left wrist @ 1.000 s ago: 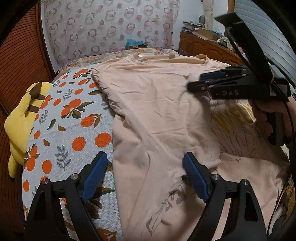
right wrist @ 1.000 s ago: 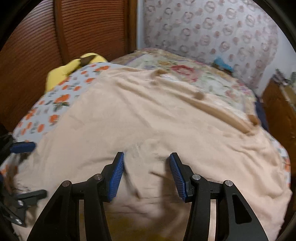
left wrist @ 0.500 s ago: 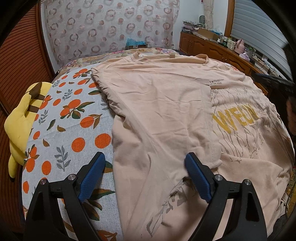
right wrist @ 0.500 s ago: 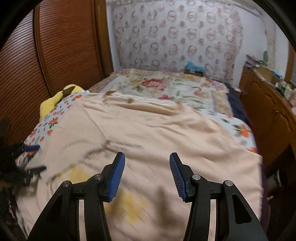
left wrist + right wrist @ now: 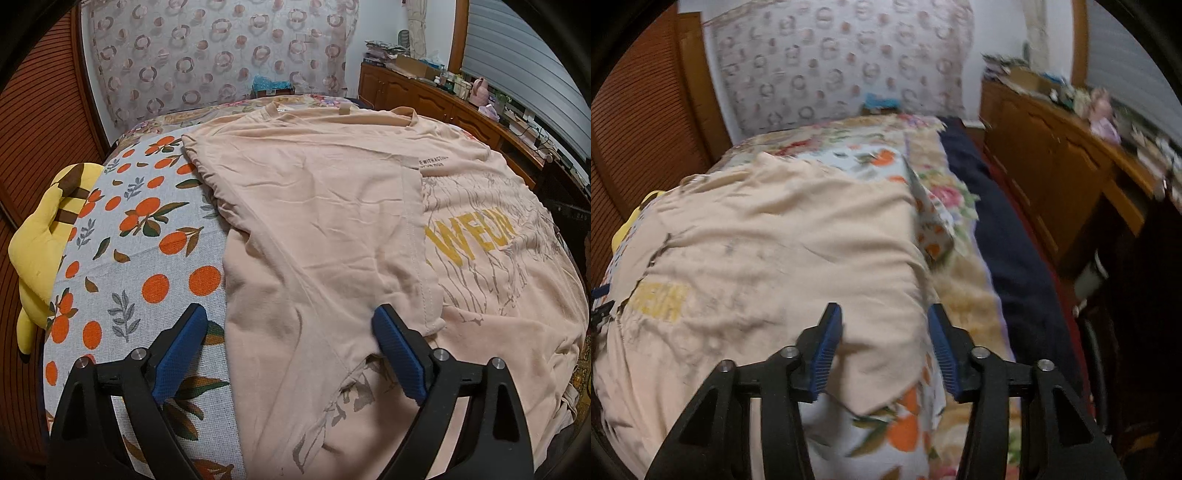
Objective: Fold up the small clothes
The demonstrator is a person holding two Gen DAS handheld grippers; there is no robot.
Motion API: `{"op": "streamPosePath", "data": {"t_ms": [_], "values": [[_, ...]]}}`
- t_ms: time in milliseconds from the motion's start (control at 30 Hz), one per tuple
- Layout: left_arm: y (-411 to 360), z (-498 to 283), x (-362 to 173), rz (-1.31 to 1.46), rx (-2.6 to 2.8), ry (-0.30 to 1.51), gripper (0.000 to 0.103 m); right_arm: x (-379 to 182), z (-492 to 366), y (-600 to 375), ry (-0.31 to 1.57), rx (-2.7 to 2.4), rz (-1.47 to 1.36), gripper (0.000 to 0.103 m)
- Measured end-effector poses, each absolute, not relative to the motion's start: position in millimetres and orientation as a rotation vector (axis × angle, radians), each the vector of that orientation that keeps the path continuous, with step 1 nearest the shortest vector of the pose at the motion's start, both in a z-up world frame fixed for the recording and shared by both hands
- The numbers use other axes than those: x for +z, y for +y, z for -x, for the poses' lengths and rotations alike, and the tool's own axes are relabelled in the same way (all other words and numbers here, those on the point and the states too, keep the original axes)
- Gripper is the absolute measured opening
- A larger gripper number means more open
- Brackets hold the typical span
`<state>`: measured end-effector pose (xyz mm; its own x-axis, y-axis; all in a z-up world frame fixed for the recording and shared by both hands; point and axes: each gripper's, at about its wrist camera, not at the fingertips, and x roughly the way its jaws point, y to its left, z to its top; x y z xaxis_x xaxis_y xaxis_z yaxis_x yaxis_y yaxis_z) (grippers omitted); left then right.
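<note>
A peach T-shirt with yellow lettering lies spread on the bed, its left side folded over onto the printed front. My left gripper is open and empty, hovering over the shirt's near left edge. In the right wrist view the shirt is blurred. My right gripper is open and empty above the shirt's right edge and near right corner.
An orange-print cover lies under the shirt. A yellow plush toy sits at the bed's left edge by a wooden slatted wall. A wooden cabinet with clutter stands right of the bed. A dark blue blanket lies along the bed's right side.
My right gripper has swung from over the shirt's middle to its right edge and is gone from the left wrist view. My left gripper has stayed in place, open.
</note>
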<state>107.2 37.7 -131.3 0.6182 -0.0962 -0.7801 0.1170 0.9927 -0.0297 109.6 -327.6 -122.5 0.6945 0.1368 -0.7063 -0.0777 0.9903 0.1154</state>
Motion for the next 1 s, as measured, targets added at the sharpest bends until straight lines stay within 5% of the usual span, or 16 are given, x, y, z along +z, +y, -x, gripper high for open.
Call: {"op": "streamPosePath", "data": {"t_ms": [167, 400, 767, 1000], "values": [[40, -107, -132, -0.024, -0.122, 0.897, 0.093, -123, -113, -342, 0.808, 0.157, -0.149, 0.042], [39, -107, -132, -0.025, -0.122, 0.897, 0.093, -118, -118, -358, 0.793, 0.117, -0.042, 0.005], [42, -107, -130, -0.015, -0.118, 0.885, 0.093, -55, -98, -309, 0.582, 0.179, 0.062, 0.003], [43, -86, -85, -0.005, -0.099, 0.692, 0.093, -50, -77, -239, 0.557, 0.379, 0.12, 0.003]]}}
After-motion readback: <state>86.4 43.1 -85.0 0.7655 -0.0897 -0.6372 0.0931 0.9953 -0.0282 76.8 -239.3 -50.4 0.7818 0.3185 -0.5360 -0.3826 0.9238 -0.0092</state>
